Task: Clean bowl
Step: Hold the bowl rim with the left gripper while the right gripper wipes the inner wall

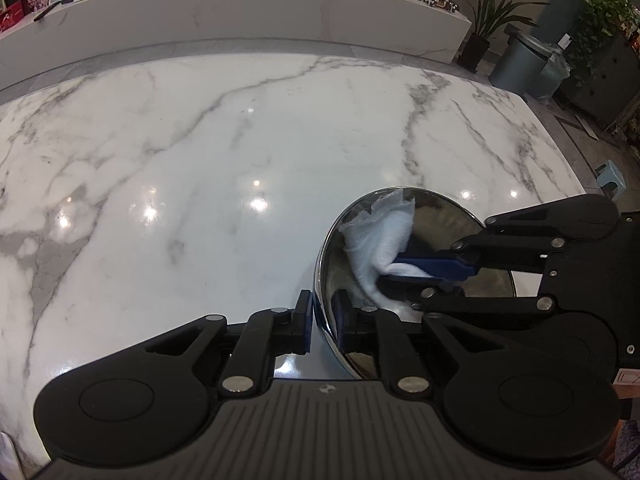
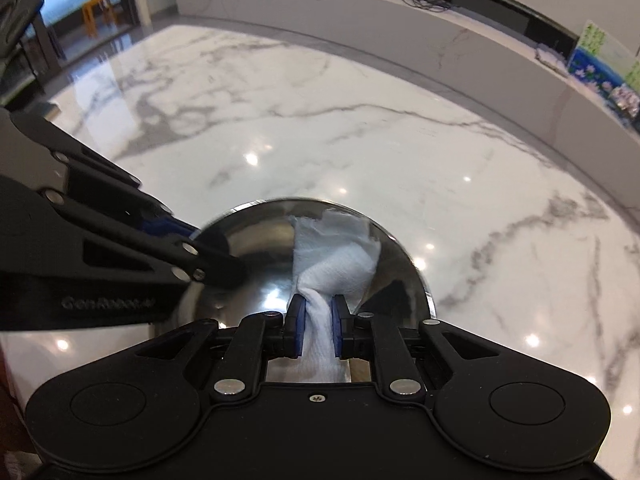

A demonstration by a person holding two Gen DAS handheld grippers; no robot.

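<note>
A shiny steel bowl [image 1: 448,220] sits on the white marble table [image 1: 200,168]. My left gripper [image 1: 324,320] is shut on the bowl's near left rim, one finger outside and one inside. My right gripper [image 1: 394,270] comes in from the right and is shut on a white cloth [image 1: 380,232] that lies against the bowl's inner wall. In the right wrist view the cloth [image 2: 332,256] runs between my right gripper's [image 2: 318,326] blue pads into the bowl [image 2: 256,240]. The left gripper [image 2: 216,252] grips the bowl's left rim there.
A long marble counter [image 1: 240,4] with boxes and cables runs behind the table. Potted plants [image 1: 484,12] and a grey bin [image 1: 520,60] stand on the floor at the far right. A small blue stool [image 1: 610,176] is beside the table's right edge.
</note>
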